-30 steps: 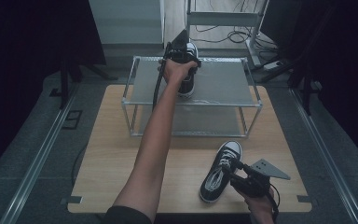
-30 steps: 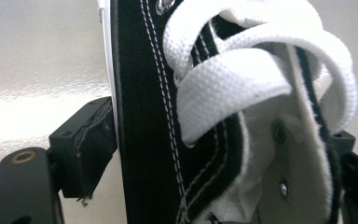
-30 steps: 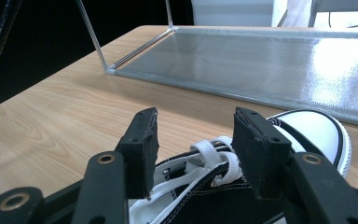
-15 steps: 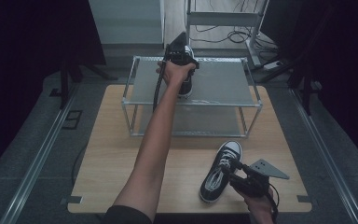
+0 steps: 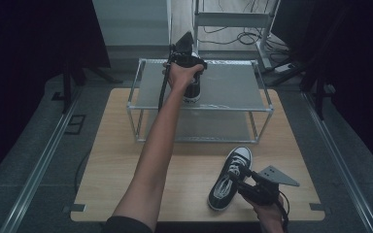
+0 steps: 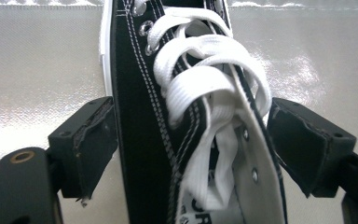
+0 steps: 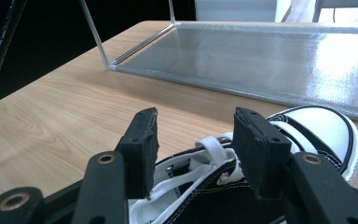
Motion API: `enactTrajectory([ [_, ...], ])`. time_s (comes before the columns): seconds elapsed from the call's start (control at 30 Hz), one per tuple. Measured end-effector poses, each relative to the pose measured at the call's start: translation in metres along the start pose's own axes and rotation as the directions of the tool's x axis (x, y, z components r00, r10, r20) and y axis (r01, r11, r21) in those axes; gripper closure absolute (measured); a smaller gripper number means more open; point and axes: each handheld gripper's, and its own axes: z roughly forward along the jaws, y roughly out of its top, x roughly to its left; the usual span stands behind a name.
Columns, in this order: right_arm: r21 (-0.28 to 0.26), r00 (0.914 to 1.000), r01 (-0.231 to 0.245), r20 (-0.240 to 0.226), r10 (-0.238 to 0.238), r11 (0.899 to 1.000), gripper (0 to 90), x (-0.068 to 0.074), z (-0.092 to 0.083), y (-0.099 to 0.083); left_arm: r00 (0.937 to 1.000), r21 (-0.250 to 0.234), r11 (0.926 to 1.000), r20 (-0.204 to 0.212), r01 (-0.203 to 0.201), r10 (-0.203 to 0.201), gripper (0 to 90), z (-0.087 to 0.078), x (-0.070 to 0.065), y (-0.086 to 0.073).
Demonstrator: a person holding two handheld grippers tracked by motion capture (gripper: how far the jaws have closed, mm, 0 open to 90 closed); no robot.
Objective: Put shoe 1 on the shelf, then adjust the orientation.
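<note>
A black-and-white high-top sneaker (image 6: 186, 116) stands on the top shelf of the wire shoe rack (image 5: 233, 104), near its front edge, with the left gripper (image 6: 191, 140) straddling its laced upper; the left pad touches the canvas, the right pad stands just off the tongue, so the hold reads as released or barely resting. The jaws have just been closing a little around the sneaker. Its mate (image 5: 229, 178) lies on the wooden table (image 5: 121, 160) in front of the rack, under the right gripper (image 7: 193, 149), whose jaws hang parted above the laces without pinching. Risk, as judged: a pad snagging a lace loop could drag the shelved sneaker off the rack's front edge (the mesh looks slick). The left arm reaches fully extended toward the rack; the right hand stays low at the table's near edge
</note>
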Motion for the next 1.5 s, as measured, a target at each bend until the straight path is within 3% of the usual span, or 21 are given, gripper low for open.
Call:
enactTrajectory([
  [0.07,0.000,1.0000,0.001,-0.001,-0.001,1.000,50.2,0.000,0.000,0.000,0.9999,-0.012,0.9999,0.010,-0.010,0.010,17.5,-0.004,0.003,-0.002],
  [0.13,-0.003,1.0000,0.004,0.000,-0.004,1.000,50.2,0.002,0.000,0.000,0.9985,-0.037,0.9992,0.051,-0.016,0.018,17.9,-0.010,0.008,-0.004],
  [0.23,-0.003,1.0000,0.007,0.004,-0.007,1.000,50.2,0.002,0.000,0.001,0.9903,-0.090,0.9948,0.126,-0.047,0.059,19.2,-0.025,0.017,-0.014],
  [0.3,-0.003,1.0000,0.007,0.004,-0.007,1.000,50.2,0.002,0.000,0.001,0.9875,-0.097,0.9940,0.143,-0.052,0.066,19.9,-0.028,0.019,-0.018],
  [0.37,-0.002,0.9999,0.012,0.004,-0.012,1.000,50.3,0.004,0.000,0.002,0.9771,-0.110,0.9918,0.194,-0.066,0.086,20.0,-0.036,0.026,-0.027],
  [0.47,0.003,0.9997,0.024,0.004,-0.024,1.000,50.3,0.006,0.001,0.002,0.9717,-0.114,0.9895,0.209,-0.088,0.111,20.5,-0.041,0.028,-0.034],
  [0.63,0.016,0.9993,0.036,-0.011,-0.036,0.999,50.3,0.013,0.003,0.001,0.9421,-0.126,0.9814,0.286,-0.144,0.175,20.3,-0.059,0.042,-0.053],
  [0.73,0.022,0.9976,0.063,-0.028,-0.063,0.998,50.3,0.022,0.002,0.003,0.9290,-0.152,0.9755,0.312,-0.159,0.200,20.1,-0.069,0.051,-0.066],
  [0.83,0.018,0.9934,0.104,-0.050,-0.103,0.994,52.5,0.036,0.000,0.006,0.9173,-0.161,0.9699,0.327,-0.182,0.227,20.1,-0.075,0.057,-0.076],
  [0.87,0.018,0.9934,0.104,-0.050,-0.103,0.994,52.5,0.036,0.000,0.006,0.9173,-0.161,0.9699,0.327,-0.182,0.227,20.2,-0.075,0.057,-0.076],
  [0.9,0.016,0.9897,0.121,-0.078,-0.120,0.992,55.4,0.045,0.000,0.007,0.9089,-0.168,0.9662,0.339,-0.195,0.243,20.3,-0.079,0.060,-0.084],
  [0.97,0.024,0.9854,0.137,-0.105,-0.133,0.990,61.5,0.055,0.000,0.006,0.9058,-0.173,0.9644,0.342,-0.200,0.249,20.4,-0.081,0.061,-0.088],
  [1.0,0.029,0.9831,0.146,-0.116,-0.141,0.989,64.6,0.061,0.000,0.005,0.8977,-0.178,0.9596,0.349,-0.218,0.269,20.5,-0.084,0.064,-0.097],
  [1.03,0.029,0.9831,0.146,-0.116,-0.141,0.989,64.6,0.061,0.000,0.005,0.8977,-0.178,0.9596,0.349,-0.218,0.269,20.5,-0.084,0.064,-0.097],
  [1.07,0.045,0.9790,0.148,-0.149,-0.139,0.988,72.7,0.071,0.002,-0.001,0.8894,-0.186,0.9544,0.356,-0.234,0.287,20.6,-0.088,0.065,-0.107],
  [1.1,0.045,0.9790,0.148,-0.149,-0.139,0.988,72.7,0.071,0.002,-0.001,0.8894,-0.186,0.9544,0.356,-0.234,0.287,20.6,-0.088,0.065,-0.107],
  [1.13,0.063,0.9720,0.168,-0.177,-0.155,0.984,79.7,0.085,0.004,-0.010,0.8818,-0.205,0.9475,0.359,-0.246,0.306,20.6,-0.091,0.068,-0.119],
  [1.17,0.071,0.9685,0.180,-0.187,-0.164,0.981,82.0,0.089,0.004,-0.014,0.8818,-0.205,0.9475,0.359,-0.246,0.306,20.6,-0.091,0.068,-0.119],
  [1.27,0.100,0.9577,0.217,-0.214,-0.192,0.971,88.0,0.103,0.009,-0.030,0.8691,-0.217,0.9403,0.370,-0.262,0.328,20.7,-0.093,0.075,-0.141],
  [1.37,0.147,0.9534,0.241,-0.221,-0.205,0.959,89.8,0.106,0.016,-0.044,0.8676,-0.210,0.9375,0.365,-0.277,0.338,20.8,-0.090,0.080,-0.155],
  [1.5,0.179,0.9658,0.219,-0.180,-0.187,0.959,90.0,0.093,0.022,-0.052,0.8675,-0.203,0.9354,0.357,-0.289,0.346,20.9,-0.086,0.086,-0.167],
])
